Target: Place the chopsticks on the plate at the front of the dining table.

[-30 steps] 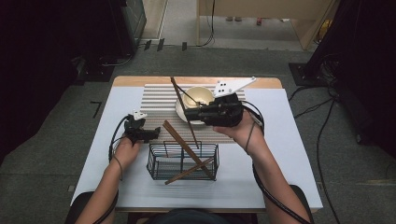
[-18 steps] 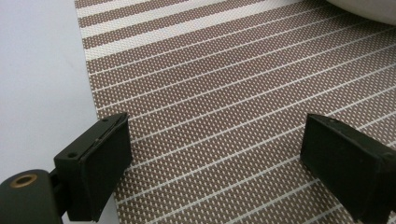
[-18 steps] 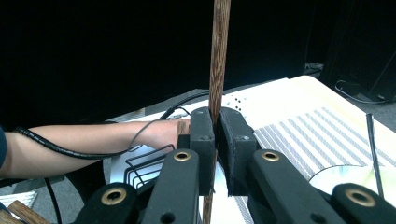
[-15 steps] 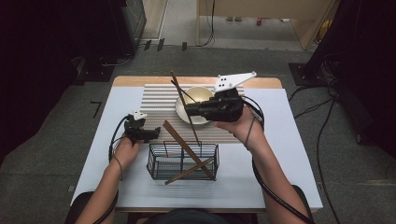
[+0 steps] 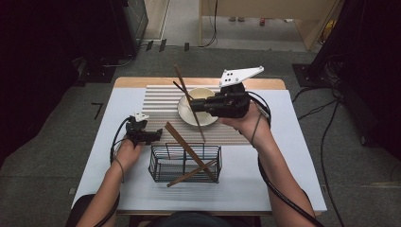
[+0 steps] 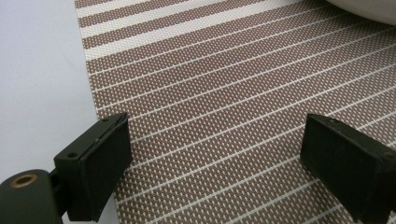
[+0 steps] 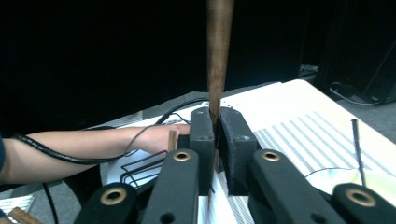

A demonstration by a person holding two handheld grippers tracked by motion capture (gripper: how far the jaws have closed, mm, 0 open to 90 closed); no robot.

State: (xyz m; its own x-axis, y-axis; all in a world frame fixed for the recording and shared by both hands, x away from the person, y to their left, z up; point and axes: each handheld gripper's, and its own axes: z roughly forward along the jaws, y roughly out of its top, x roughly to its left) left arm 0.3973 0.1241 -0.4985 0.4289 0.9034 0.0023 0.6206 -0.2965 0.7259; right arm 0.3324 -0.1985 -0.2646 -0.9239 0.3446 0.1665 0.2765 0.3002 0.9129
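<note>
My right gripper (image 5: 195, 106) hovers over the left rim of a cream bowl (image 5: 208, 94), jaws shut on a long brown chopstick (image 5: 181, 78) that slants from above the mat down toward the basket. In the right gripper view the chopstick (image 7: 219, 46) rises straight up from between the shut jaws of that gripper (image 7: 217, 119). A thin dark stick (image 7: 357, 144) leans in the bowl (image 7: 378, 179). A black wire basket (image 5: 185, 163) holds two brown chopsticks (image 5: 189, 150). My left gripper (image 5: 152, 137) rests open on the striped mat (image 6: 224, 84), nothing between its jaws (image 6: 215, 154).
The striped mat (image 5: 158, 101) lies on a white tabletop (image 5: 293, 156), with the basket near the front edge. Cables trail from both grippers. Dark floor, cables and furniture surround the table.
My right gripper has lifted a little with the chopstick in it, which now stands steeper. The left gripper has stayed where it was.
</note>
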